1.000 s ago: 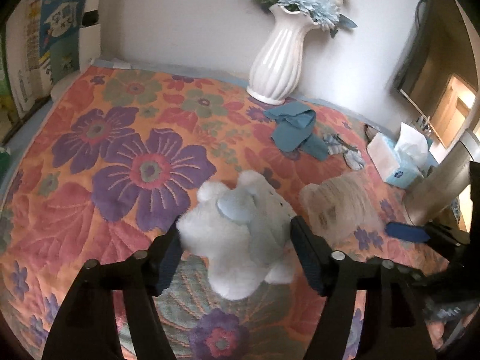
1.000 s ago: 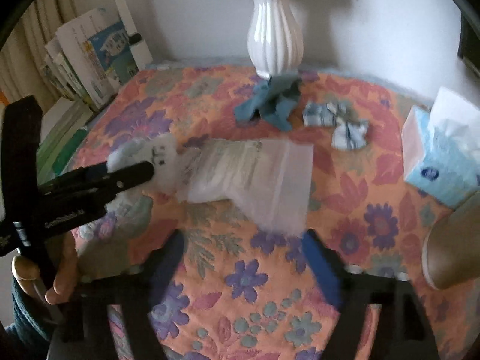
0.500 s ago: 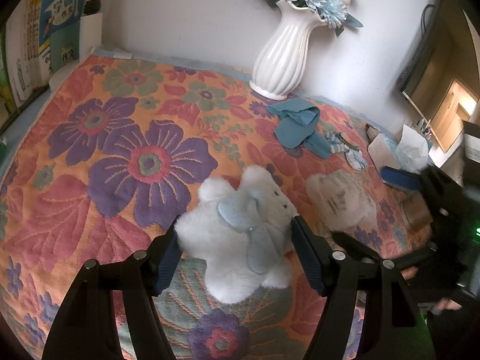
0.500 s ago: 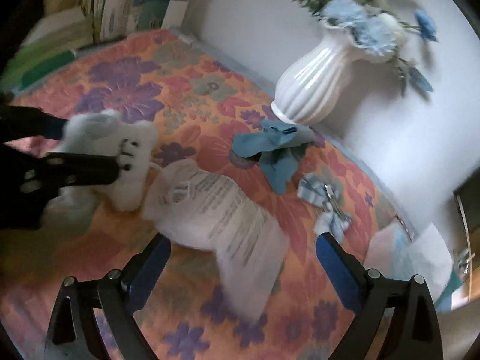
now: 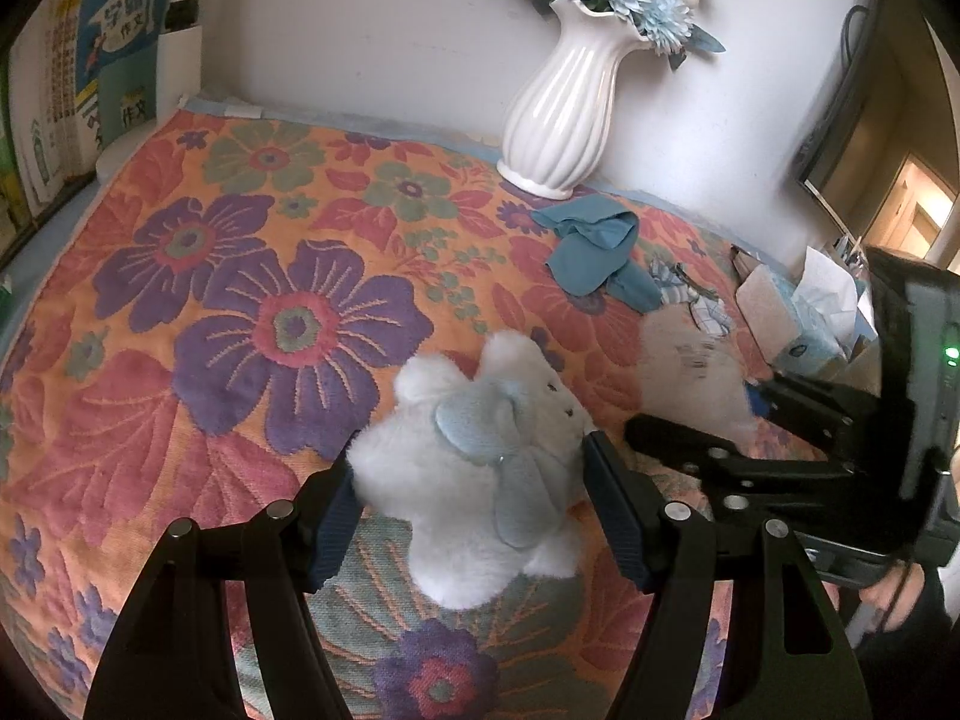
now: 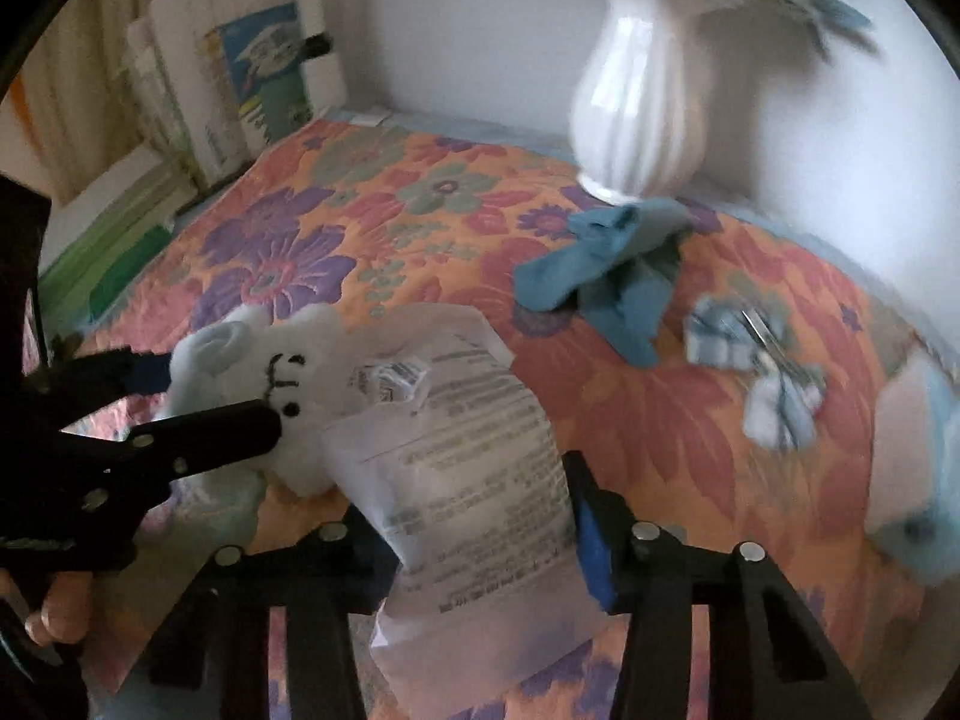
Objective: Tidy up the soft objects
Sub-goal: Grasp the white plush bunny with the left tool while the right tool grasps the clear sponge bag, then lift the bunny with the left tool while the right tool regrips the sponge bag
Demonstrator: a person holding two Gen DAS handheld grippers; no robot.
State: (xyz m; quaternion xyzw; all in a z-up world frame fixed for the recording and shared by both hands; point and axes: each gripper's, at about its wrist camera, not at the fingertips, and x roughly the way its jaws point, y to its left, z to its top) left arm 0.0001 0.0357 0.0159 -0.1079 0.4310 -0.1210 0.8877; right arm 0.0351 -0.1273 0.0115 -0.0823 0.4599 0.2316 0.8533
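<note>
A white plush toy (image 5: 480, 462) with pale blue ears lies on the flowered cloth (image 5: 240, 312). My left gripper (image 5: 471, 468) is shut on it, with a pad pressed into each fluffy side. In the right wrist view the toy (image 6: 288, 372) shows its stitched face, and the left gripper (image 6: 216, 396) reaches in from the left. A clear plastic bag (image 6: 468, 420) with black print lies beside the toy. My right gripper (image 6: 474, 498) straddles the bag's near end with its jaws closing, and the bag fills the gap. The left wrist view shows the bag (image 5: 690, 372) rising between the right gripper (image 5: 699, 414) fingers.
A white ribbed vase (image 5: 564, 114) of blue flowers stands at the back wall. In front of it lie crumpled teal socks (image 5: 594, 252) and a small checked cloth (image 5: 690, 294). A tissue box (image 5: 804, 324) sits at the right edge. Books (image 5: 90, 90) lean at the left.
My right gripper has come down over the bag's near end, and its jaws have narrowed from wide apart onto the bag. The left gripper and the toy have stayed put.
</note>
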